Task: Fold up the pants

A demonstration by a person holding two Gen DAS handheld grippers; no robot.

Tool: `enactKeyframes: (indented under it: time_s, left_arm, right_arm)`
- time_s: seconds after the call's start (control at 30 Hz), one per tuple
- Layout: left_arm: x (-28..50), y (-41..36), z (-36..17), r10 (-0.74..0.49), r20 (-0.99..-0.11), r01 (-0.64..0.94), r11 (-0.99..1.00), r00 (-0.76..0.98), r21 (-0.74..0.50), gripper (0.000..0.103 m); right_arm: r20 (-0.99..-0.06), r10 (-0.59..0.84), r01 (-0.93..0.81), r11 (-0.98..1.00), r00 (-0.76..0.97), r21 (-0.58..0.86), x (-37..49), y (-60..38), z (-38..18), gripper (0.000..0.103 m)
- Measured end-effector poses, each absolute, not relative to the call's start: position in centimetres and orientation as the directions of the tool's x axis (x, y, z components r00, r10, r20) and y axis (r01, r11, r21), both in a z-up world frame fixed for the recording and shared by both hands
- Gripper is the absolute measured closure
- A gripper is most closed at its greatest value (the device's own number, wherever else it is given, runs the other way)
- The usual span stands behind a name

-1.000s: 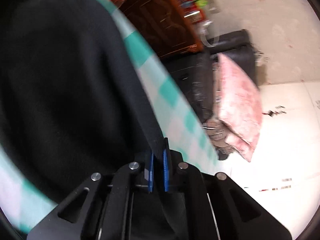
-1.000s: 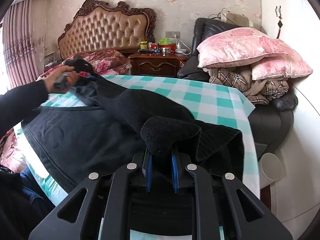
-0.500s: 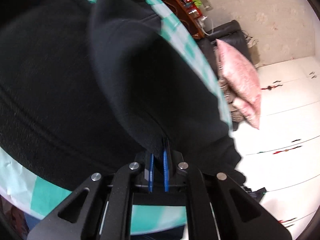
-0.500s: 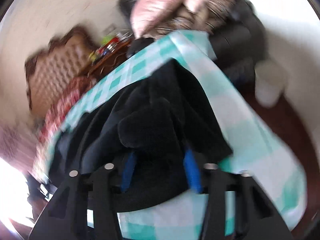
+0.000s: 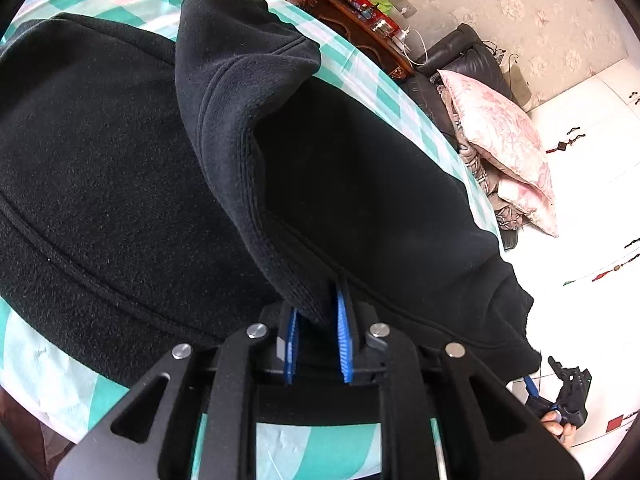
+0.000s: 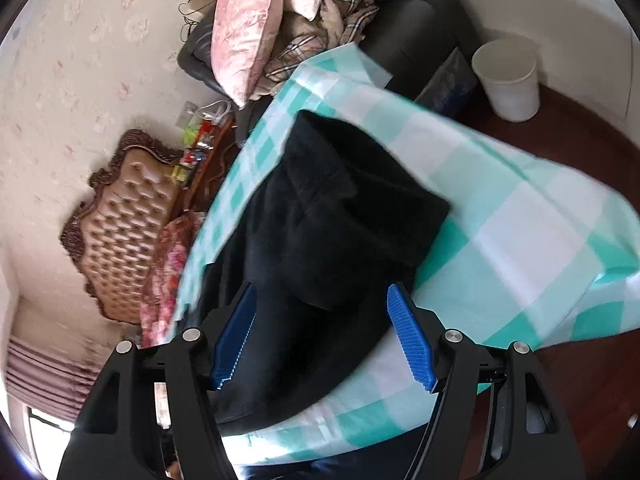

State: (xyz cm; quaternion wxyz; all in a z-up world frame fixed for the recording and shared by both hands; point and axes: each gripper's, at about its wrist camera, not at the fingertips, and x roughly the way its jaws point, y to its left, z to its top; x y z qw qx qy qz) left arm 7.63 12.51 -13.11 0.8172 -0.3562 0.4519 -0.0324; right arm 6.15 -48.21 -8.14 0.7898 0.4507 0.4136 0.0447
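Black fleece pants [image 5: 120, 168] lie across a table with a teal checked cloth [image 5: 52, 380]. A thick fold of them [image 5: 236, 168] rises in a ridge into my left gripper [image 5: 316, 340]. Its jaws are opening, with the fold's tip still filling the narrow gap between the blue pads [image 5: 343, 340]. In the right wrist view the pants [image 6: 336, 216] lie folded near the cloth's [image 6: 520, 240] corner. My right gripper [image 6: 320, 336] hovers over them with its jaws opening wide and nothing pressed between its pads. That right gripper [image 5: 554, 380] also shows low at the table edge, held by a hand.
Pink pillows [image 6: 248, 20] and a plaid blanket are piled on a dark armchair [image 6: 416, 28] beyond the table. A white waste bin [image 6: 508, 76] stands on the dark floor. A cluttered wooden nightstand [image 5: 360, 12] and a tufted headboard [image 6: 128, 224] are behind.
The left gripper swept across the pants with its fold, then nearly stopped, and its pads parted slightly. The right gripper let go of the bunched pants, spread wide and rolled.
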Motion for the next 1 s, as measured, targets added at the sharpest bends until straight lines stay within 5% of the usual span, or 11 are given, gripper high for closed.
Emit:
enactKeyframes:
  time_s: [0.2, 0.33, 0.37, 0.43, 0.5, 0.6, 0.67, 0.77, 0.87, 0.93, 1.0]
  left_arm:
    - [8.1, 12.4, -12.6, -0.317, -0.734, -0.275, 0.780, 0.601, -0.562, 0.078]
    - [7.7, 12.7, -11.2, -0.188, -0.759, -0.306, 0.835, 0.624, -0.458, 0.056]
    - [7.6, 12.7, -10.6, -0.140, -0.762, -0.315, 0.852, 0.633, -0.418, 0.047]
    - [7.7, 12.5, -9.2, -0.001, -0.769, -0.336, 0.899, 0.639, -0.280, 0.043]
    - [7.9, 12.2, -7.7, 0.123, -0.751, -0.351, 0.924, 0.649, -0.152, 0.042]
    - [10.1, 10.8, -5.6, 0.306, -0.695, -0.333, 0.937, 0.651, 0.100, 0.032]
    - [13.4, 9.5, -5.5, 0.390, -0.665, -0.292, 0.920, 0.636, 0.260, 0.032]
    - [18.4, 8.1, -8.0, 0.469, -0.700, -0.191, 0.877, 0.539, 0.441, 0.032]
    - [21.7, 7.9, -10.4, 0.563, -0.684, -0.129, 0.807, 0.464, 0.577, 0.049]
    - [22.8, 8.6, -10.7, 0.551, -0.716, -0.122, 0.821, 0.429, 0.558, 0.091]
    - [23.0, 9.6, -10.0, 0.521, -0.736, -0.142, 0.845, 0.432, 0.515, 0.093]
  right_arm:
    - [-0.599, 0.459, 0.284, 0.585, 0.656, 0.760, 7.2, -47.4, -7.7, 0.019]
    - [-0.651, 0.400, 0.309, 0.643, 0.645, 0.701, 9.1, -46.5, -8.1, 0.019]
    - [-0.670, 0.379, 0.310, 0.670, 0.638, 0.674, 9.6, -46.1, -8.1, 0.023]
    - [-0.736, 0.280, 0.340, 0.748, 0.617, 0.570, 9.8, -45.5, -7.8, 0.057]
    - [-0.754, 0.236, 0.349, 0.775, 0.613, 0.526, 9.8, -45.4, -7.4, 0.069]
    - [-0.754, 0.251, 0.342, 0.774, 0.607, 0.532, 9.2, -46.0, -7.5, 0.072]
    - [-0.759, 0.264, 0.357, 0.759, 0.595, 0.544, 8.9, -46.4, -7.9, 0.070]
    - [-0.747, 0.291, 0.354, 0.740, 0.598, 0.572, 8.2, -46.9, -8.0, 0.032]
    - [-0.725, 0.298, 0.330, 0.739, 0.622, 0.587, 7.5, -47.1, -6.9, 0.024]
    - [-0.710, 0.316, 0.316, 0.731, 0.629, 0.605, 7.4, -47.1, -6.5, 0.017]
    - [-0.720, 0.325, 0.311, 0.739, 0.613, 0.598, 8.1, -46.8, -6.8, 0.016]
